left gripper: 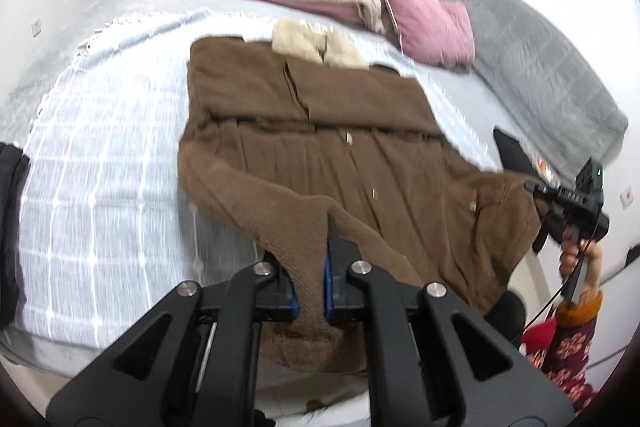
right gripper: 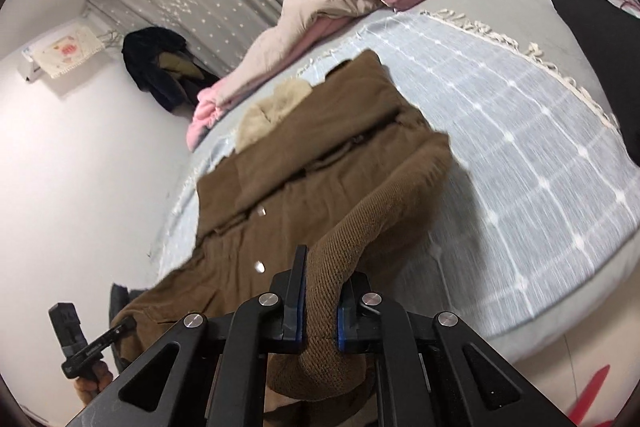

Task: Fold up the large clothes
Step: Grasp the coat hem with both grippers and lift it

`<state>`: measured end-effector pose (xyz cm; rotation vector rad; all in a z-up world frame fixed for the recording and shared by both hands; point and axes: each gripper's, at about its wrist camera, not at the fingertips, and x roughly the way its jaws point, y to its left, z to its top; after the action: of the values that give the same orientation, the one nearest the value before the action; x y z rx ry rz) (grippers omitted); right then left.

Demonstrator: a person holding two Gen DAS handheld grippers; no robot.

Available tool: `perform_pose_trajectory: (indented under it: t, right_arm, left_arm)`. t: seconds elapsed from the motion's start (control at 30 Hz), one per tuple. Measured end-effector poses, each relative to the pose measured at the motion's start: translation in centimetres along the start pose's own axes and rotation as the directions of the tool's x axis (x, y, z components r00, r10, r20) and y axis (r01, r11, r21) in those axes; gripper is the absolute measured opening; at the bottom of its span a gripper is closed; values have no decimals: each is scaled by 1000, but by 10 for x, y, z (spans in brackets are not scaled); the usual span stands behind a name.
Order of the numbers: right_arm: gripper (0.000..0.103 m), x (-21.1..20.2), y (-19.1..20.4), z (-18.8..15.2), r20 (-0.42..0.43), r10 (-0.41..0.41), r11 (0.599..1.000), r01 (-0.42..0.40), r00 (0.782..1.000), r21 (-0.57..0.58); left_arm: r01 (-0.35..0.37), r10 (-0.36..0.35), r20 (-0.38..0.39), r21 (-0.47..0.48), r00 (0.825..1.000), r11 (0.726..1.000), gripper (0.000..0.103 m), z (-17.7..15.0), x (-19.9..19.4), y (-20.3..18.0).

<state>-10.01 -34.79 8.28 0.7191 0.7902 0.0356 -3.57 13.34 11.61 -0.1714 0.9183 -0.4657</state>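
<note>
The brown corduroy coat [left gripper: 320, 131] with cream fleece collar [left gripper: 316, 45] lies mid-frame on the checked blanket [left gripper: 112, 147]; the left gripper [left gripper: 312, 267] and the right gripper [right gripper: 320, 291] each clamp its ribbed hem.

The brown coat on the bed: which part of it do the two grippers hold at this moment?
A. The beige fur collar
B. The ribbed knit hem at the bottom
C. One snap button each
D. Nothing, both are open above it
B: the left gripper and the right gripper are each shut on the ribbed knit hem of the brown coat, far from the beige collar.
</note>
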Motion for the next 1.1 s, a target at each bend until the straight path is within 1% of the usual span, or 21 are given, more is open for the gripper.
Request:
perform_pose_trajectory:
  t: [0.17,0.3,0.37,0.4,0.47,0.57,0.63,0.7,0.77,0.8,0.83,0.87,0.9,0.93,0.97,1.0,1.03,1.1]
  right_arm:
    - [10,9,4,38,34,5,1000,-6,999,31]
    - [10,20,3,75,61,21,998,-25,998,56]
    - [10,30,5,93,69,25,997,-30,997,64]
    - [10,36,5,103,73,26,997,-31,997,68]
    - [10,52,5,122,79,28,997,-34,996,74]
    - [10,84,5,151,83,18,996,-25,996,83]
    - [10,106,2,167,81,1,997,-7,997,81]
    - [10,133,-6,181,80,-19,996,12,997,84]
    - [10,158,-17,190,71,-37,995,30,997,99]
    - [10,173,-24,194,60,-53,993,46,997,107]
    - [10,187,-31,196,43,-68,992,63,997,111]
    - [10,205,-40,197,12,-89,990,88,996,113]
    - [10,223,-47,195,-24,-129,985,131,991,108]
    - [10,241,-54,191,-50,-190,977,194,981,93]
    - [10,253,-60,186,-64,-220,971,225,973,76]
    - [11,261,-68,181,-69,-216,972,221,974,74]
    - [11,264,-74,178,-63,-197,976,202,978,87]
    - [13,261,-84,176,-49,-143,982,148,989,121]
  left_arm:
    - [-13,14,50,-23,999,1000,10,39,7,10]
    - [-8,13,77,-69,997,998,10,73,18,27]
    - [-27,36,103,-86,994,996,10,88,25,35]
    - [-43,54,119,-88,991,995,10,98,32,39]
    - [-53,67,131,-108,989,993,10,112,45,51]
    - [-56,78,122,-174,989,983,10,134,75,75]
    - [-76,102,112,-216,988,973,10,146,105,95]
    - [-105,130,85,-251,988,962,11,151,135,114]
    - [-119,135,40,-277,990,953,12,151,167,131]
    - [-125,134,11,-287,991,950,15,150,186,141]
    - [-132,133,-17,-287,991,949,15,147,204,147]
    - [-149,145,-38,-285,989,947,15,144,217,151]
    - [-166,159,-48,-282,986,945,15,140,226,153]
    - [-168,161,-47,-283,986,944,15,136,235,157]
    - [-154,150,-36,-289,988,945,16,133,237,159]
    - [-125,125,-20,-303,992,945,16,130,236,163]
    - [-90,91,-11,-319,996,944,16,128,233,166]
    - [-48,44,-20,-323,999,945,20,128,226,169]
